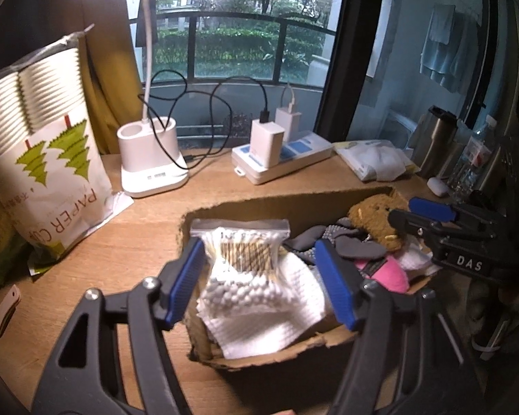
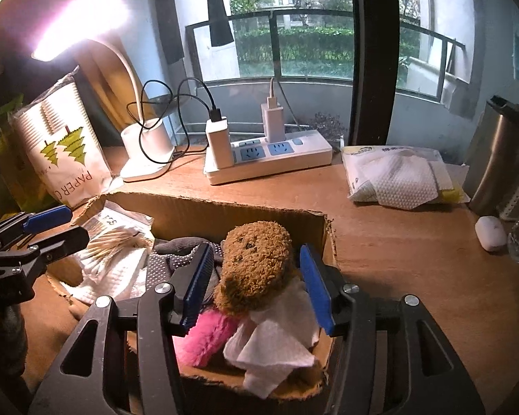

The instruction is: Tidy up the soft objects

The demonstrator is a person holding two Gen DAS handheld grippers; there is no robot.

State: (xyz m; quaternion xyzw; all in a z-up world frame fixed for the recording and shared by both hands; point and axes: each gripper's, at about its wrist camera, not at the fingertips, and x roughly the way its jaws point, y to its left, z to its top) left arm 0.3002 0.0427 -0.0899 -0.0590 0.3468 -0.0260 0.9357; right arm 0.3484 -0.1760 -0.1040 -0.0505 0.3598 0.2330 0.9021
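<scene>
An open cardboard box [image 1: 276,204] [image 2: 225,214] on the wooden desk holds soft items. My left gripper [image 1: 259,280] hovers open over its left end, with a zip bag of cotton swabs [image 1: 242,252] between the blue pads, not pressed, lying on a white cloth [image 1: 259,325]. My right gripper [image 2: 256,285] stands open over the right end, its pads either side of a brown plush toy [image 2: 256,266] without touching it. Below the toy lie a pink plush [image 2: 207,335] and a white wipe [image 2: 276,342]. Grey dotted gloves [image 2: 176,252] fill the middle.
Behind the box stand a bag of paper cups [image 1: 52,173], a white desk lamp [image 1: 148,159], and a power strip [image 2: 270,159] with chargers and cables. A pack of wipes [image 2: 398,176], a steel tumbler [image 2: 498,159] and a white earbud case [image 2: 489,233] sit to the right.
</scene>
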